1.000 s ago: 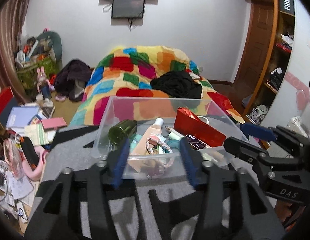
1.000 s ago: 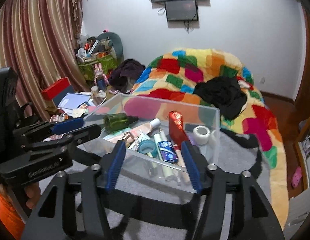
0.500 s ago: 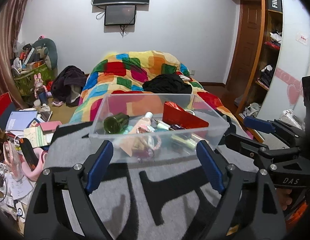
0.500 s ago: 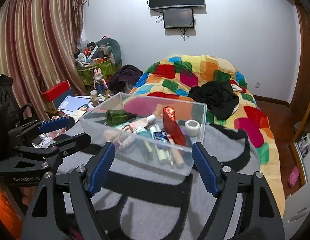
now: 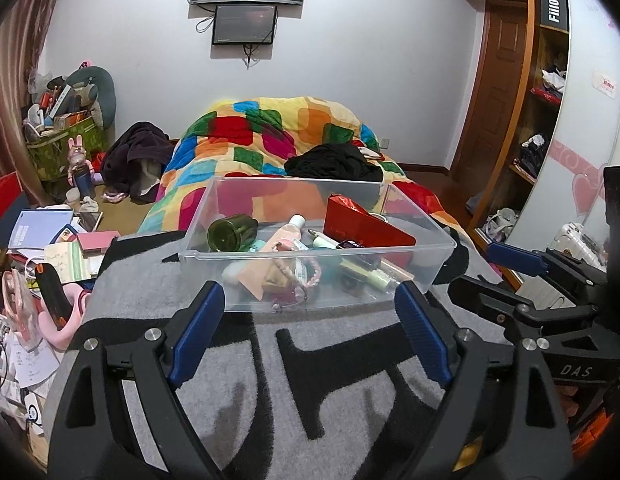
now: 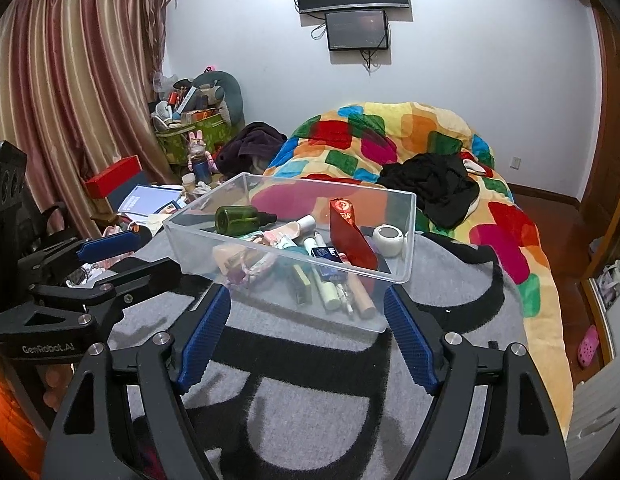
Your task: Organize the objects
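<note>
A clear plastic bin (image 5: 430,264) (image 6: 402,240) sits on a grey and black blanket (image 5: 270,380) (image 6: 310,400). It holds a green bottle (image 5: 232,233) (image 6: 238,219), a red box (image 5: 362,232) (image 6: 352,236), a white tape roll (image 6: 388,240), a pink tube (image 5: 286,236) and several small cosmetics. My left gripper (image 5: 310,320) is open and empty, just short of the bin's near wall. My right gripper (image 6: 308,322) is open and empty at the bin's near corner. Each gripper shows in the other's view, the right one (image 5: 522,276) and the left one (image 6: 122,260).
A bed with a colourful quilt (image 5: 270,140) (image 6: 390,136) and black clothes (image 5: 334,162) lies behind the bin. Papers, books and a pink object (image 5: 50,248) clutter the floor at left. A wooden shelf unit (image 5: 542,100) stands at right, curtains (image 6: 70,80) at left.
Both grippers have opened wide and drawn back from the bin. The bin now stands farther from both cameras on the blanket.
</note>
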